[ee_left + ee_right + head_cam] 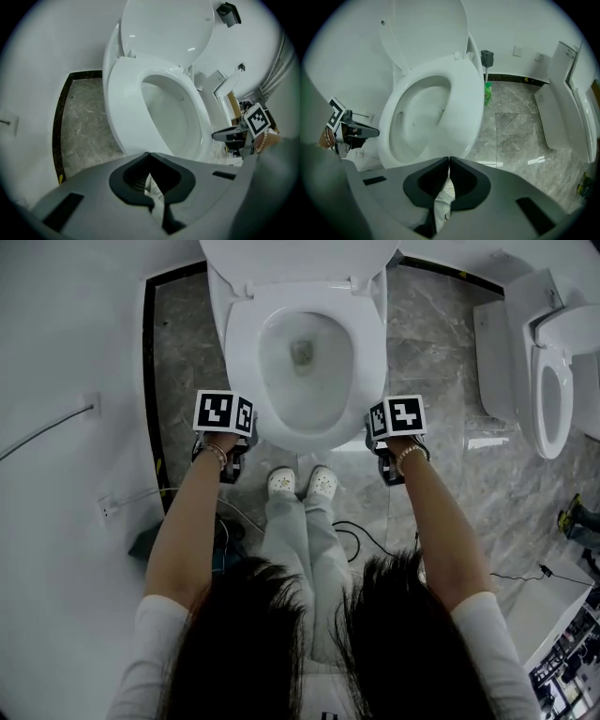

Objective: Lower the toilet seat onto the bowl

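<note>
Both forearms (pixel 187 521) reach forward and down, each holding a tool beside the front rim of the bowl (pixel 323 381). The left hand-held gripper (pixel 149 154) is just left of the bowl and the right hand-held gripper (pixel 449 158) just right of it. Both have their jaws closed together on nothing. Their cubes (pixel 223 413) carry black-and-white square markers. The toilet seat (pixel 242 352) lies flat on the bowl, with the lid (pixel 300 259) upright behind it. Marble floor (pixel 183 343) lies open on either side of the bowl, and a second toilet (pixel 553 381) stands well to its right.
</note>
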Tool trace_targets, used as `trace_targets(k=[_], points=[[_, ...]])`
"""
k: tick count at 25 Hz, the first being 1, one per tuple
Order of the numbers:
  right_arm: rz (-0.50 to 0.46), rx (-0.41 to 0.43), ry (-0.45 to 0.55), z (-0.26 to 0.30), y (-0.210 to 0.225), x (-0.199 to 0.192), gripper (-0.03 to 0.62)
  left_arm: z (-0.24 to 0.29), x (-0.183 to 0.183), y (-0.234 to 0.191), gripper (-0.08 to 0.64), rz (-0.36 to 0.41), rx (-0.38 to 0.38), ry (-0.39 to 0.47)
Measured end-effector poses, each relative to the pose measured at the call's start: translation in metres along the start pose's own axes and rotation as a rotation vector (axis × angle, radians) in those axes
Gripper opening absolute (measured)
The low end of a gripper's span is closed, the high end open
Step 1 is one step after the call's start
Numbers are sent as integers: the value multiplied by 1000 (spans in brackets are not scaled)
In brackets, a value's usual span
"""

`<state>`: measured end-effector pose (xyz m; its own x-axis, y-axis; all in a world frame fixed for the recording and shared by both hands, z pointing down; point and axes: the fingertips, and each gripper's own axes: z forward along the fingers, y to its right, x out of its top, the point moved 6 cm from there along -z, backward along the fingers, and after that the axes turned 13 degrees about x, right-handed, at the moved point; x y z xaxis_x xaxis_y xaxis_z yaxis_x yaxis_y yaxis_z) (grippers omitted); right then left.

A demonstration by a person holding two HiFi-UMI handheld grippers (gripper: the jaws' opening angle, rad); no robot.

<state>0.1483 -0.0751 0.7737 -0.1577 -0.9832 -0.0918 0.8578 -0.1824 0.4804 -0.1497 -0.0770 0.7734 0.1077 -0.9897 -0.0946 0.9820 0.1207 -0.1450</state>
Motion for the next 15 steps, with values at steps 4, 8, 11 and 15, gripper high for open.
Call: trace_targets(k=[4,8,11,15], points=[[0,-18,6,5,3,-2,35,4,0,-2,9,-12,21,12],[13,-31,10,13,6,-2,34,11,2,-4,9,-6,38,15],[3,-38,11,16,8,-3,34,17,3,-4,9,-12,43,18],[-4,-8,11,16,10,-1,32,18,4,-5,9,-18,23,19]])
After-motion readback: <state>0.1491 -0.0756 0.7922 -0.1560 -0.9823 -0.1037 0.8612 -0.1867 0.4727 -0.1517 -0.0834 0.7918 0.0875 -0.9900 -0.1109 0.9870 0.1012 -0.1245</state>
